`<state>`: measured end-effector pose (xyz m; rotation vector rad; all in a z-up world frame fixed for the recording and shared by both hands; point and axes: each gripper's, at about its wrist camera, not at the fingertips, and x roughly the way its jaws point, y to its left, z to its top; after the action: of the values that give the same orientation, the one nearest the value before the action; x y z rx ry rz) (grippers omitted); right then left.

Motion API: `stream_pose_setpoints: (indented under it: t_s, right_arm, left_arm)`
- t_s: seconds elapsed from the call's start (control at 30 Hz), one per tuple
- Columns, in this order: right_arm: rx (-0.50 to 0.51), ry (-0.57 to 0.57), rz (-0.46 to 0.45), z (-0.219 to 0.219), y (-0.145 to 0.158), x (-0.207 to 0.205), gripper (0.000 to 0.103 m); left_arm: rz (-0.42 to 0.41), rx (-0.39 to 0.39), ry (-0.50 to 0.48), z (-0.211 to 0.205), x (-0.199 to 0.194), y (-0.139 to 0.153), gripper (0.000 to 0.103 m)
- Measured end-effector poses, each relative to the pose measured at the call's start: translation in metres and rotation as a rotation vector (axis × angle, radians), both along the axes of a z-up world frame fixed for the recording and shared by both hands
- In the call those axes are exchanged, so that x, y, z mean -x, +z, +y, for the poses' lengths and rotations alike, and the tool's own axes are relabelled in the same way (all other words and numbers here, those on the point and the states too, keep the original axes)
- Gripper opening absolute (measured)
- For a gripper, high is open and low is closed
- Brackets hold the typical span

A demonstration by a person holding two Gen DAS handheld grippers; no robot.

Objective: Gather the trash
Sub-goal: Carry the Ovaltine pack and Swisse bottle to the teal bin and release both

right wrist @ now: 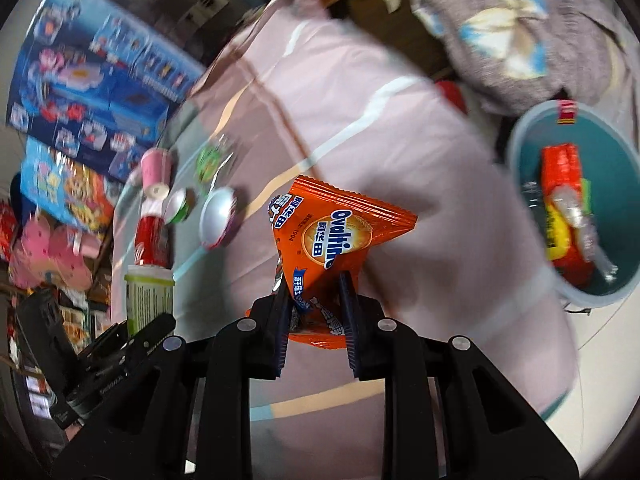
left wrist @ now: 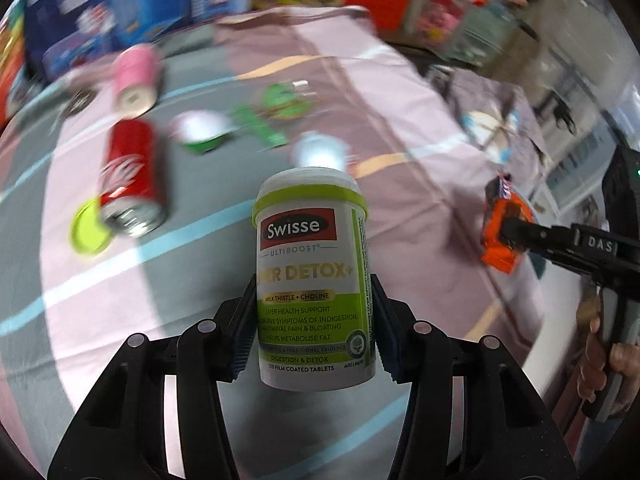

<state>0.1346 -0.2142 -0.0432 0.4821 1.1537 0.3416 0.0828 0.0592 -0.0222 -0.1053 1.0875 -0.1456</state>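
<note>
In the right wrist view a round teal bin [right wrist: 532, 168] stands at the right, beside the bed; in it lie a red-orange wrapper [right wrist: 560, 172], something yellow-green under it and a crumpled clear piece. On the bed, from left to right in the left wrist view, lie a lime lid [left wrist: 89, 227], a red soda can [left wrist: 130, 178] on its side with its long axis running up and down the frame and one end toward the camera, a pink cup [left wrist: 134, 80] tipped over with its base toward the camera, a small green-and-white cup [left wrist: 200, 132], green wrappers [left wrist: 264, 124] and a blurred white lid [left wrist: 320, 152].

The bedsheet [left wrist: 360, 92] is pink and grey with pale blue and tan lines. Toy boxes [left wrist: 120, 4] stand behind it, and a patterned grey cloth [right wrist: 500, 36] is bunched near the bin.

The left gripper [left wrist: 312, 320] clamps a Swisse tablet bottle [left wrist: 312, 264] by its lower half, held above the sheet, long axis upright in frame, cap away from the camera. The right gripper [right wrist: 316, 320] pinches an orange Ovaltine packet [right wrist: 332, 236] by its lower edge, clear of the bed, its body fanning away from the camera.
</note>
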Motion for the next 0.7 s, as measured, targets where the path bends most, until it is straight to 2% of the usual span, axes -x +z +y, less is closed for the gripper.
stream_pose_setpoints:
  t_s: [0.4,0.7]
  right_arm:
    - [-0.039,-0.253,-0.086,-0.145,0.018,0.021,0.022]
    - [-0.039,-0.374,-0.075,-0.222,0.006,0.033,0.023]
  left_arm:
    - [-0.024,-0.019,-0.300,-0.149,-0.038,0.022,0.052]
    - [0.019,-0.035,-0.464,-0.253,-0.062,0.009,0.052]
